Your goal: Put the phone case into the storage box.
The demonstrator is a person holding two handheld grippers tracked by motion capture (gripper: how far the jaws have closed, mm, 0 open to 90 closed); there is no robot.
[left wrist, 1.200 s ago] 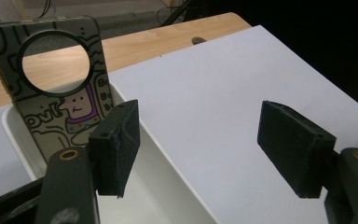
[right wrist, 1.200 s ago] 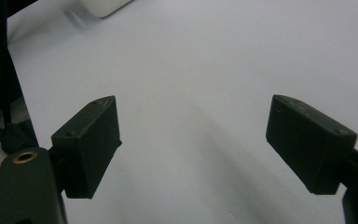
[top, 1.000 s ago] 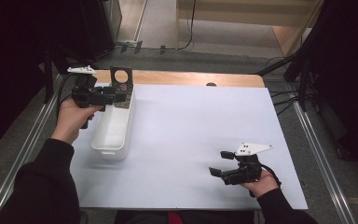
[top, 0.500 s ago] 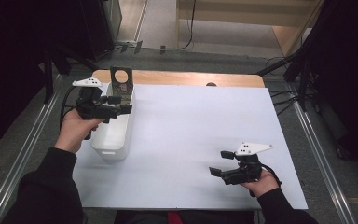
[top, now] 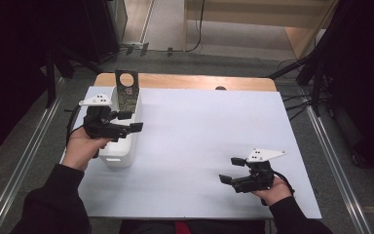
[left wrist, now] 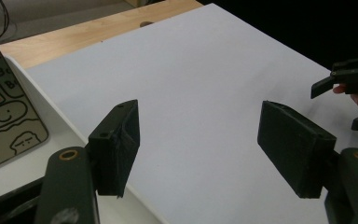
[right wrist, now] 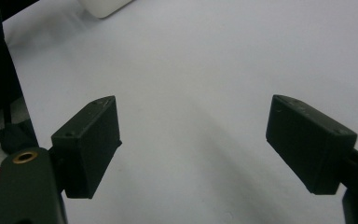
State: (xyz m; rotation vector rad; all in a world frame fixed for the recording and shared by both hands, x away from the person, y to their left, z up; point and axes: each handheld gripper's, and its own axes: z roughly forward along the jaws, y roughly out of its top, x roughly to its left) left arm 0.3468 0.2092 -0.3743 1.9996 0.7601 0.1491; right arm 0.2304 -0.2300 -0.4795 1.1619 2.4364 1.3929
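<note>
Right, my left tool (top: pixel 130 122) sits at the left of the high view, jaws apart, nothing between them, hovering over the near end of the white bin (top: pixel 118 157). Bin stands on the white sheet (top: pixel 204 136) over the desk (top: pixel 185 82), along its left edge. A printed card (top: pixel 125 92) stands upright in the bin's far end. My right tool (top: pixel 230 170) is lower right, jaws wide, empty, well apart from the bin.

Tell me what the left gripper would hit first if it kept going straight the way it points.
Probably nothing soon: the left gripper points across the bare white table sheet toward the right gripper far off, empty jaws apart.
</note>
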